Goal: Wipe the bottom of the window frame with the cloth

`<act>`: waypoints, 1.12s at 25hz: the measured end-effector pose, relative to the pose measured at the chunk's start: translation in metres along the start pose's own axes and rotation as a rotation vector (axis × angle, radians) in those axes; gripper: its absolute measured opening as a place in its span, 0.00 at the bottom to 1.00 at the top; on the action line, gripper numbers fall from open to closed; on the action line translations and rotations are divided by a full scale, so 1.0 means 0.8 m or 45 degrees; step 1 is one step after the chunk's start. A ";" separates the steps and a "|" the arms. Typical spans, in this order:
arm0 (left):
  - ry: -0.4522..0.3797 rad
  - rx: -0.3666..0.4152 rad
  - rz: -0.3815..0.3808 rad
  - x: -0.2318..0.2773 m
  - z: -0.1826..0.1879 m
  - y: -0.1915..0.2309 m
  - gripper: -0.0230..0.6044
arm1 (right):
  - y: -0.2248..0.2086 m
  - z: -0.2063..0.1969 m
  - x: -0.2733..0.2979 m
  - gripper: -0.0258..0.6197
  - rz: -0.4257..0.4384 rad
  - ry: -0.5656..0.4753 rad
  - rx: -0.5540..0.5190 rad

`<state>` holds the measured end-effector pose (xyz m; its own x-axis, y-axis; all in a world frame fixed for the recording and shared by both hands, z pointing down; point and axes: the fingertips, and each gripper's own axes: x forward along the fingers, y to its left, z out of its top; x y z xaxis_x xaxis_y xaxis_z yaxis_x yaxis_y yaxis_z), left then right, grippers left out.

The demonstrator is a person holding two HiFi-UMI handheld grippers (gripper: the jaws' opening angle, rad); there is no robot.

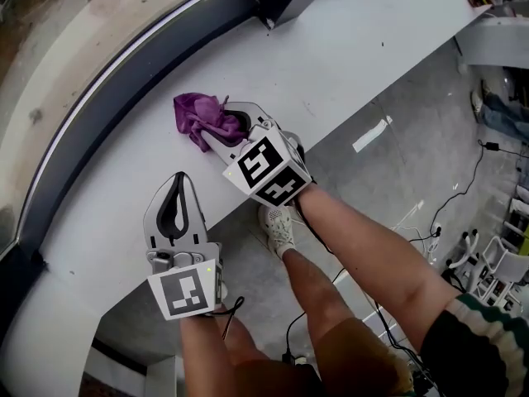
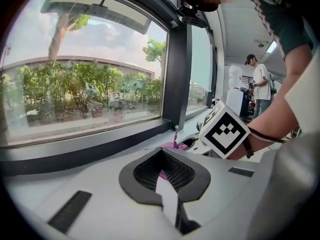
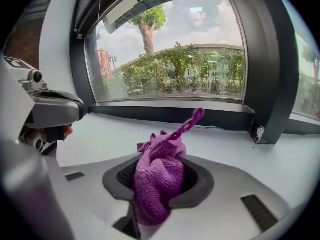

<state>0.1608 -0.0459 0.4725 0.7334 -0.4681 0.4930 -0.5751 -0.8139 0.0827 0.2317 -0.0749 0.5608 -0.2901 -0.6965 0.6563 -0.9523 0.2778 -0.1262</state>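
Note:
A purple cloth lies bunched on the white sill, a short way in front of the dark bottom of the window frame. My right gripper is shut on the cloth, which bulges out between its jaws with one corner sticking up. The frame's bottom rail runs across just beyond it. My left gripper rests on the sill nearer the front edge, shut with nothing in it. In the left gripper view the left gripper points along the rail toward the right gripper's marker cube.
A dark upright mullion meets the rail at the right. The sill's front edge drops to a grey floor with the person's legs and a white sneaker, and cables. Another person stands far off.

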 end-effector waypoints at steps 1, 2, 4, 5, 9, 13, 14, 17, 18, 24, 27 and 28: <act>-0.008 0.005 -0.016 0.006 0.002 -0.007 0.05 | -0.011 -0.002 -0.004 0.26 -0.013 -0.001 -0.003; -0.016 0.007 -0.032 0.014 0.004 -0.016 0.05 | -0.022 -0.004 -0.009 0.26 -0.024 -0.002 -0.003; -0.019 0.005 -0.059 0.030 0.010 -0.035 0.05 | -0.048 -0.009 -0.019 0.26 -0.041 -0.003 0.000; -0.016 0.008 -0.069 0.040 0.013 -0.044 0.05 | -0.063 -0.013 -0.024 0.26 -0.051 -0.003 0.002; -0.027 -0.010 -0.081 0.058 0.024 -0.056 0.05 | -0.099 -0.020 -0.037 0.26 -0.095 -0.011 0.027; -0.044 0.001 -0.093 0.062 0.026 -0.057 0.05 | -0.109 -0.022 -0.044 0.26 -0.127 -0.019 0.045; -0.046 0.002 -0.094 0.063 0.026 -0.058 0.05 | -0.111 -0.023 -0.045 0.26 -0.134 -0.021 0.045; -0.052 0.002 -0.107 0.075 0.030 -0.070 0.05 | -0.129 -0.029 -0.055 0.26 -0.170 -0.024 0.050; -0.050 0.004 -0.115 0.081 0.032 -0.078 0.05 | -0.141 -0.033 -0.060 0.26 -0.186 -0.024 0.054; -0.042 0.018 -0.131 0.094 0.037 -0.104 0.05 | -0.187 -0.051 -0.085 0.26 -0.257 -0.022 0.097; -0.048 0.024 -0.135 0.096 0.040 -0.109 0.05 | -0.196 -0.056 -0.089 0.26 -0.274 -0.022 0.105; -0.050 0.024 -0.135 0.096 0.041 -0.110 0.05 | -0.198 -0.056 -0.090 0.26 -0.279 -0.021 0.109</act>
<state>0.2797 -0.0213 0.4746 0.8034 -0.3921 0.4482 -0.4872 -0.8655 0.1161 0.4077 -0.0388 0.5669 -0.0763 -0.7447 0.6630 -0.9971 0.0622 -0.0449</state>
